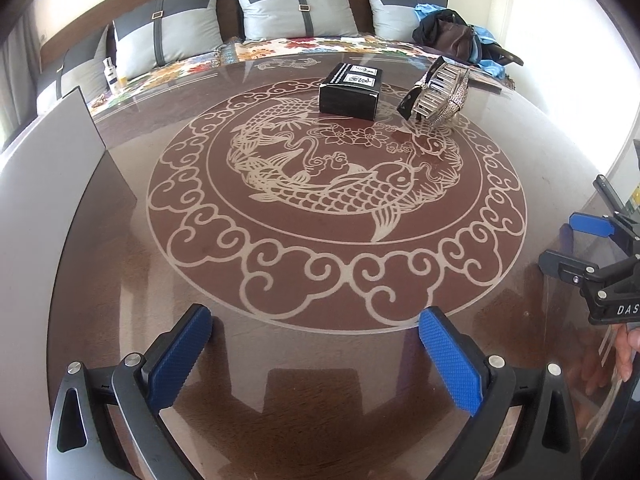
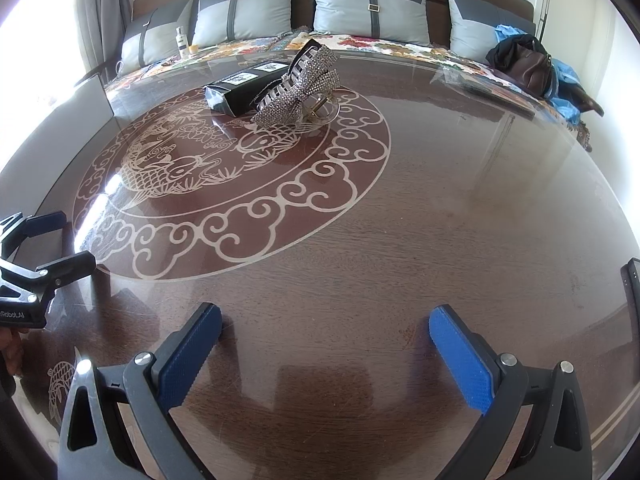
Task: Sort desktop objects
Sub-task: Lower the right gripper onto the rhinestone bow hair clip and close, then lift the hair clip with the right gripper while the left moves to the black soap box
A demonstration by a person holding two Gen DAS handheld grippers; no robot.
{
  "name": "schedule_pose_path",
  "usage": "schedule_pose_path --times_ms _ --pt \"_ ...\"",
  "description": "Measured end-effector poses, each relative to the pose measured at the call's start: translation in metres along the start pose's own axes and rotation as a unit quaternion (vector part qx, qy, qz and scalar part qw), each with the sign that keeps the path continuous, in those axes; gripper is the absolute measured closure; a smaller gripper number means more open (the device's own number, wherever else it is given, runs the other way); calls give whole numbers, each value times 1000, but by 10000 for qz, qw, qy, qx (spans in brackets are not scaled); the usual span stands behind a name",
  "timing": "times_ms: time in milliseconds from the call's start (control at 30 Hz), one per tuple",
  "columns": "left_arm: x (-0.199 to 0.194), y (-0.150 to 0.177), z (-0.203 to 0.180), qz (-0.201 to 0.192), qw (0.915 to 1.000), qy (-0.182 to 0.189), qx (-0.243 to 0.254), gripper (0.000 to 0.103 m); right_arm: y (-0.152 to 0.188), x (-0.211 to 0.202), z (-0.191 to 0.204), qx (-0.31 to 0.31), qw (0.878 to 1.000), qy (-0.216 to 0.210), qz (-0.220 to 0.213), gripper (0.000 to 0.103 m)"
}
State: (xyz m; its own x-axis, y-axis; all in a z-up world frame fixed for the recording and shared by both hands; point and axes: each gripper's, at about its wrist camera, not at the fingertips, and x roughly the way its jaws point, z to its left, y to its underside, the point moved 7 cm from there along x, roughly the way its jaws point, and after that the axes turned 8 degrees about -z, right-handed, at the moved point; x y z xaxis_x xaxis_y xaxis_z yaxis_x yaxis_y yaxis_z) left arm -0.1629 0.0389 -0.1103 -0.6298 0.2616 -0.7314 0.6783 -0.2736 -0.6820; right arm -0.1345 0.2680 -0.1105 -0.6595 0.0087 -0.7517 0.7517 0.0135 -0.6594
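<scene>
Glass-topped table [image 1: 120,240] is carrying black box [image 1: 350,92] and rhinestone hair claw [image 1: 438,90] at far centre, just beside each other. Left gripper [image 1: 316,344] and right gripper [image 2: 326,344] are hovering near, jaws spread, empty, probably awaiting the first pick.

On the far part of the round table [image 1: 120,272] we find a box [image 1: 351,90] with a hair claw [image 1: 438,90] just beside it on its right, both lying over the far edge of the fish medallion [image 1: 336,196]. Behind the table runs a bench with cushions [image 1: 296,6], a bottle [image 1: 111,75] at its left end and a bag [image 1: 454,36] at its right. Near us, our left gripper [image 1: 316,344] and right gripper [image 2: 325,342] hang side by side over the table's near part.
</scene>
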Motion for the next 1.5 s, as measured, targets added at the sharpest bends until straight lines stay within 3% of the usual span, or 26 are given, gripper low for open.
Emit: schedule_pose_path --times_ms 100,300,467,533,567,600,800,900,1033,1200,1333,1500 --pt "2 -5 -1 -3 10000 -4 -10 0 -27 12 0 49 9999 -44 81 0" --pt "2 -5 -1 -3 10000 -5 -12 0 -117 58 1 969 9947 -258 237 0" --pt "2 -5 -1 -4 10000 -4 -11 0 -167 88 1 1540 9879 -167 125 0" --pt "2 -5 -1 -3 10000 -4 -10 0 -178 98 3 1554 9875 -230 138 9" --pt "2 -5 -1 -3 10000 -4 -10 0 -180 104 6 1468 9884 -310 235 31" --pt "2 -5 -1 -4 10000 -4 -10 0 -179 109 7 1327 9900 -316 368 55" --pt "2 -4 -1 -3 10000 -4 -11 0 -148 82 7 541 9955 -756 183 56" --pt "2 -5 -1 -4 10000 -4 -11 0 -112 55 -5 222 9952 -949 11 47" --pt "3 -5 -1 -3 10000 -3 -14 0 -67 18 -28 236 9942 -1029 -184 46" --pt "2 -4 -1 -4 10000 -3 -17 0 -32 -5 -43 349 9932 -1107 -75 24" --pt "4 -6 0 -4 10000 -17 -6 0 -19 -21 -61 644 9931 -951 -238 21" --pt "3 -6 0 -5 10000 -21 -3 0 -8 -20 -72 711 9946 -757 -72 21"
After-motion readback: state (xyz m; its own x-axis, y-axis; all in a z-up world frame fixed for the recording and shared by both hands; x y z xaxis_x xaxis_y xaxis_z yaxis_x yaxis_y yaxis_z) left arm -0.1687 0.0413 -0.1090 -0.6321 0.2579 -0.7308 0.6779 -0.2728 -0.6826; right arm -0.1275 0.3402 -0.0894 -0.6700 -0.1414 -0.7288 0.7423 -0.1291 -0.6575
